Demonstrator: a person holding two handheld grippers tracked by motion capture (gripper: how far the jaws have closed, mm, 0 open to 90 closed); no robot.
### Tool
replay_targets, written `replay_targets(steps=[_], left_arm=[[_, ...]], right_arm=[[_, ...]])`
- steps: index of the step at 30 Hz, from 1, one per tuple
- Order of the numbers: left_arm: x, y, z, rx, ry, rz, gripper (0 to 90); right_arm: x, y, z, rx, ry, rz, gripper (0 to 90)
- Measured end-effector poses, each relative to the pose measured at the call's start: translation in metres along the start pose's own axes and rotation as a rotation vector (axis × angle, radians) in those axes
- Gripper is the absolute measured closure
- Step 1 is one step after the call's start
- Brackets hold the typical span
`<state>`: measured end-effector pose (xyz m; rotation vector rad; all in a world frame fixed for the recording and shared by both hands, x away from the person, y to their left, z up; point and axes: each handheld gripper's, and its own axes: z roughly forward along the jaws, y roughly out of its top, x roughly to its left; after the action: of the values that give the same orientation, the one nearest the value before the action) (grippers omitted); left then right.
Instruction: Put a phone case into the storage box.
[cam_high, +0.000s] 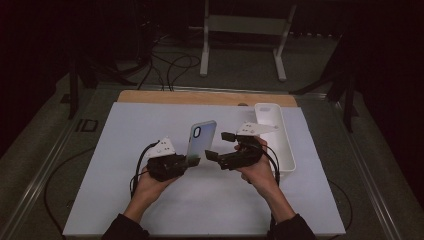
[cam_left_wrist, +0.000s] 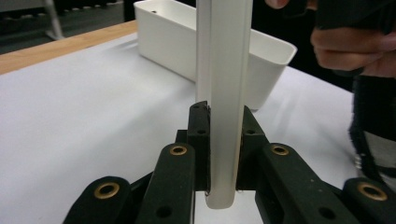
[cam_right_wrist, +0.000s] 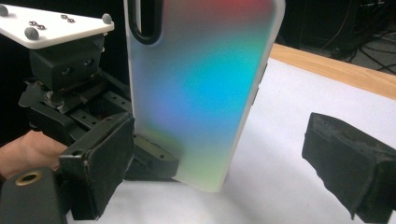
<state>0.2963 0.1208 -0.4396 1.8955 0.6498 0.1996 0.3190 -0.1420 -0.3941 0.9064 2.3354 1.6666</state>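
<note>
A phone case (cam_high: 201, 139) with an iridescent blue-green back and a camera cut-out stands upright above the white mat. My left gripper (cam_high: 192, 161) is shut on its bottom edge. In the left gripper view the case's pale edge (cam_left_wrist: 224, 70) rises between the two black jaws, with the left gripper (cam_left_wrist: 223, 114) pressing on both sides. My right gripper (cam_high: 219, 145) is just to the right of the case and stands open. In the right gripper view the case (cam_right_wrist: 201, 93) is ahead of the wide gap of the right gripper (cam_right_wrist: 229, 163), and neither pad touches it.
A long white tray (cam_high: 287, 145) lies along the mat's right side, close behind my right hand (cam_high: 260, 172); it also shows as the white tray (cam_left_wrist: 177, 42). The white mat (cam_high: 150, 200) covers a wooden table (cam_high: 200, 97). Cables and a stand lie on the floor beyond.
</note>
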Motion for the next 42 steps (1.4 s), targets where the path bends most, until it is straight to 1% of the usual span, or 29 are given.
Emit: replay_targets(steps=[2,4,7,10,16,18,20,23,25,27,29,32,35,37,39,42], left_arm=[[-0.001,-0.001,-0.001,-0.004,0.027,0.001,80.9],[-0.003,-0.002,-0.001,0.0,0.051,0.008,80.9],[-0.005,-0.004,0.0,0.009,0.071,0.011,80.9],[-0.008,-0.007,0.001,0.014,0.08,0.014,80.8],[-0.011,-0.012,0.006,0.025,0.086,0.018,80.8],[-0.012,-0.013,0.007,0.029,0.081,0.018,80.8],[-0.014,-0.014,0.008,0.032,0.082,0.017,80.8],[-0.016,-0.015,0.011,0.039,0.086,0.021,80.8],[-0.017,-0.016,0.013,0.039,0.085,0.021,80.8],[-0.019,-0.016,0.015,0.046,0.085,0.022,80.8],[-0.021,-0.017,0.017,0.054,0.092,0.027,80.8],[-0.025,-0.019,0.021,0.065,0.094,0.033,80.9],[-0.03,-0.019,0.025,0.07,0.088,0.042,80.9],[-0.031,-0.019,0.026,0.07,0.082,0.038,80.9],[-0.031,-0.019,0.026,0.07,0.08,0.038,80.9],[-0.032,-0.019,0.026,0.068,0.08,0.033,80.8]], right_arm=[[0.0,0.0,0.0,-0.003,-0.006,0.005,9.3],[0.001,0.001,-0.001,-0.011,-0.023,0.004,9.3],[0.002,0.002,-0.001,-0.03,-0.039,0.008,9.4],[0.005,0.004,-0.001,-0.042,-0.05,0.008,9.4],[0.011,0.008,0.002,-0.065,-0.061,0.034,9.4],[0.013,0.008,0.005,-0.067,-0.062,0.047,10.0],[0.016,0.008,0.008,-0.057,-0.088,0.063,13.6],[0.018,0.009,0.008,-0.075,-0.08,0.081,14.3],[0.019,0.009,0.01,-0.071,-0.085,0.098,14.7],[0.02,0.009,0.012,-0.065,-0.102,0.111,17.1],[0.02,0.01,0.013,-0.063,-0.1,0.12,17.0],[0.023,0.009,0.014,-0.067,-0.104,0.112,16.3],[0.024,0.009,0.018,-0.067,-0.104,0.111,14.7],[0.025,0.009,0.019,-0.065,-0.108,0.108,14.6],[0.027,0.008,0.02,-0.057,-0.123,0.101,14.6],[0.028,0.009,0.021,-0.058,-0.125,0.09,15.3]])
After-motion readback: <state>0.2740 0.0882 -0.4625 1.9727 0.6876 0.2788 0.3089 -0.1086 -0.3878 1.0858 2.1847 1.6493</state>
